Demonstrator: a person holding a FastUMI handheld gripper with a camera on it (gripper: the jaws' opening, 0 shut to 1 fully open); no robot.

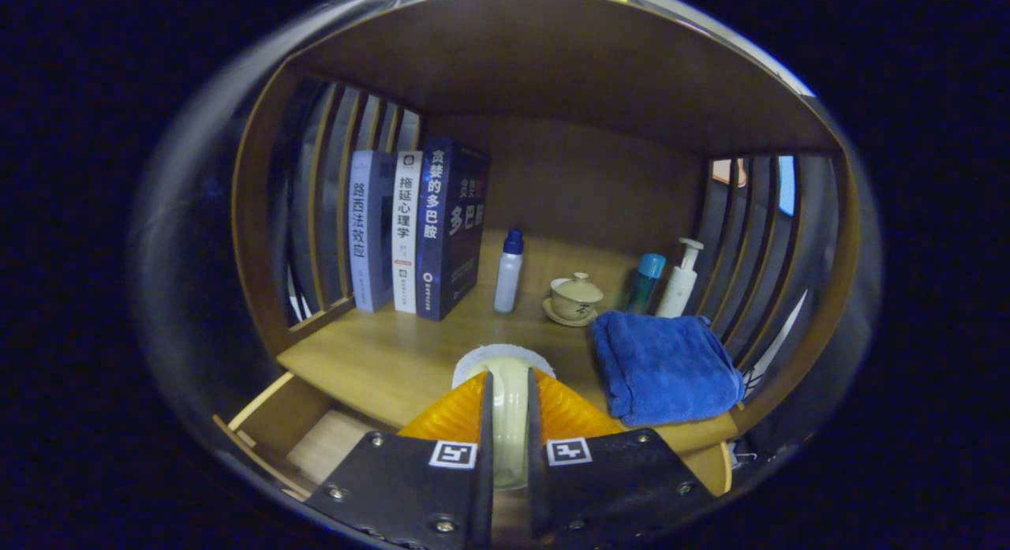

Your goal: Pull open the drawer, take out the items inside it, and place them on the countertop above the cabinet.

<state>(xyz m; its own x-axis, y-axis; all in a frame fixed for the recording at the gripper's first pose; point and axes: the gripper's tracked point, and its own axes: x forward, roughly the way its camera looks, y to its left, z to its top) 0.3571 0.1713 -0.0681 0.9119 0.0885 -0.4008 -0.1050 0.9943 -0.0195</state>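
Closed on a pale round jar (pixel 509 424), low in the middle of the frame: gripper (pixel 509 396), one finger pressed to each side, white lid (pixel 499 354) poking up just ahead of the fingertips. Held above the front edge of the wooden countertop (pixel 387 361). Open bare wood to the left of the jar, up to the books; tighter on the right, with a folded blue towel (pixel 663 364) close beside the fingers and reaching the front edge. Slatted side walls left and right, shelf roof overhead. At lower left, below the countertop, open drawer (pixel 272 420), its visible corner showing bare wood. Three upright books (pixel 414 230) at the back left. Small white bottle with a blue cap (pixel 509 274) beside them, then lidded teacup on a saucer (pixel 574 297), teal-capped bottle (pixel 645 282), white pump bottle (pixel 680 282) at the back right.
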